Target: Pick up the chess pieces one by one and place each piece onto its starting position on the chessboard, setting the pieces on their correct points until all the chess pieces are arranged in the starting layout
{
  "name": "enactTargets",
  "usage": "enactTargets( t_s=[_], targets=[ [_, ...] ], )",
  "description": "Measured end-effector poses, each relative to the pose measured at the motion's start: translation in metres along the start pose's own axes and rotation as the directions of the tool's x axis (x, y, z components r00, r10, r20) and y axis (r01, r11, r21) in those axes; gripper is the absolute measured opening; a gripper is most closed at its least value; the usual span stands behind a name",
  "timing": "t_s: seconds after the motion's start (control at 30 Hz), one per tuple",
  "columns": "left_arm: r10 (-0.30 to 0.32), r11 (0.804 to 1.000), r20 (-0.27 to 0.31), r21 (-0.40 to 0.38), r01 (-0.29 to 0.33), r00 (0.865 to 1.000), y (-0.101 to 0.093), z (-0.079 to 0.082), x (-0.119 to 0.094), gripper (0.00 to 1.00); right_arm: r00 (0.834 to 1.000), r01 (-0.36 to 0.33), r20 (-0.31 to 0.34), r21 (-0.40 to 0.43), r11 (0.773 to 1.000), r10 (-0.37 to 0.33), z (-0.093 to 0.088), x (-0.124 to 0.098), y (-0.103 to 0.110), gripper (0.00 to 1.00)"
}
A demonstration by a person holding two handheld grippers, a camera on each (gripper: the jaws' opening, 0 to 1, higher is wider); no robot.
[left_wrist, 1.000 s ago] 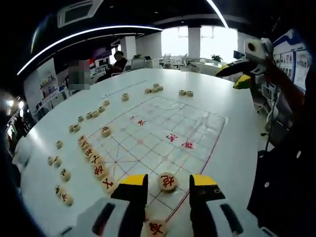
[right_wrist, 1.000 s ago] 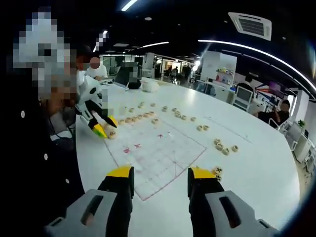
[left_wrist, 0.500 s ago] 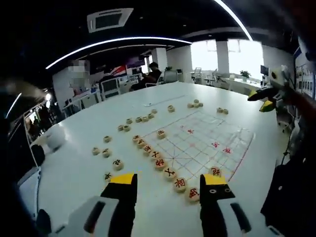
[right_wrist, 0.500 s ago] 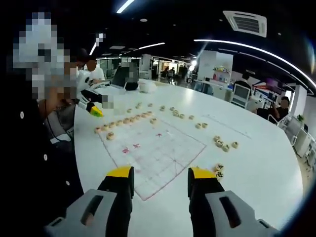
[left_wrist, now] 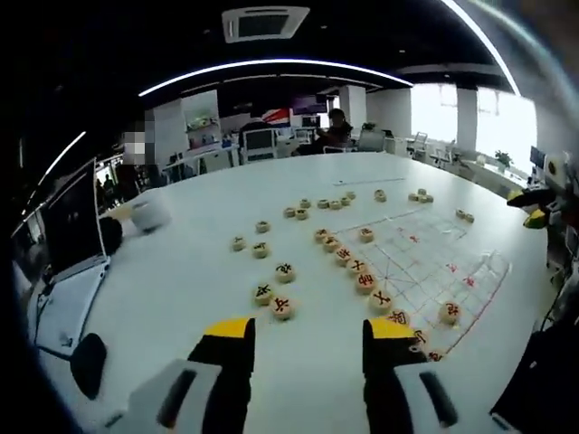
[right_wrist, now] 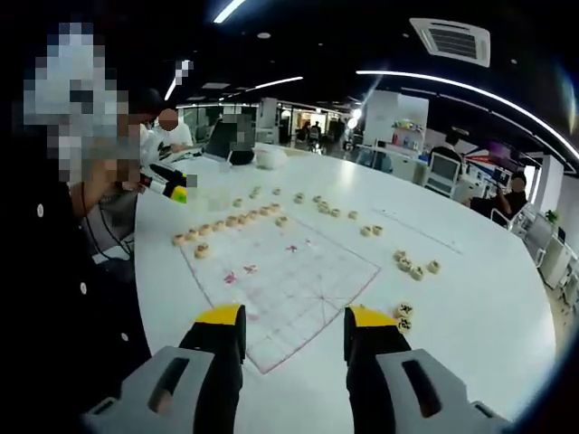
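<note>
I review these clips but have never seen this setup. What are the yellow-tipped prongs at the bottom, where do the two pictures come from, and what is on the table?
There is no robot arm here: a person holds a handheld two-jaw tool in each hand, and a fisheye camera rides on each tool, looking forward along its jaws. The yellow-tipped prongs are those jaws. The left gripper rises from the bottom of the left gripper view, the right gripper from the bottom of the right gripper view. Both stand open and hold nothing. On the white table lies a chessboard printed with red lines. Round chess pieces with characters on top sit in a row along one board edge; others lie scattered off the board, such as a loose pair just ahead of the left gripper. A laptop sits at the table's edge.
</note>
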State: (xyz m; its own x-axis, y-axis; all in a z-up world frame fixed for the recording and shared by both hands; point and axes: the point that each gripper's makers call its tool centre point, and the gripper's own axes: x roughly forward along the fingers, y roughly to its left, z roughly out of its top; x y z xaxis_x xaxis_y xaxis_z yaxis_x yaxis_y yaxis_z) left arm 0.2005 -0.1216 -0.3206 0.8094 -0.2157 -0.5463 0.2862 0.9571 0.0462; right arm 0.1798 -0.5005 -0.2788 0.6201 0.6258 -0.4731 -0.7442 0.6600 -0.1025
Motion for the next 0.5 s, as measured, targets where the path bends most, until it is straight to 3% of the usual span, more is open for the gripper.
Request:
enactTargets(
  t_s=[0.13, 0.2, 0.3, 0.5],
  targets=[
    [0.05, 0.999, -0.002, -0.021, -0.05, 0.999, 0.008, 0.0, 0.01, 0.45, 1.0, -0.005, 0.001, 0.0, 1.0, 0.005, 0.0, 0.003, 0.002, 0.44],
    [0.089, 0.996, -0.031, -0.026, -0.09, 0.996, 0.017, -0.003, 0.02, 0.39, 1.0, -0.005, -0.001, -0.001, 1.0, 0.005, 0.0, 0.004, 0.003, 0.44],
    [0.044, 0.994, -0.056, -0.094, -0.049, 0.997, 0.012, -0.006, 0.032, 0.34, 1.0, -0.002, -0.005, -0.003, 1.0, 0.002, -0.001, 0.002, 0.003, 0.44],
    [0.051, 0.995, -0.092, -0.084, -0.058, 0.995, 0.013, -0.011, 0.051, 0.34, 1.0, 0.014, -0.012, 0.009, 1.0, -0.014, -0.005, -0.003, 0.0, 0.43]
  ],
)
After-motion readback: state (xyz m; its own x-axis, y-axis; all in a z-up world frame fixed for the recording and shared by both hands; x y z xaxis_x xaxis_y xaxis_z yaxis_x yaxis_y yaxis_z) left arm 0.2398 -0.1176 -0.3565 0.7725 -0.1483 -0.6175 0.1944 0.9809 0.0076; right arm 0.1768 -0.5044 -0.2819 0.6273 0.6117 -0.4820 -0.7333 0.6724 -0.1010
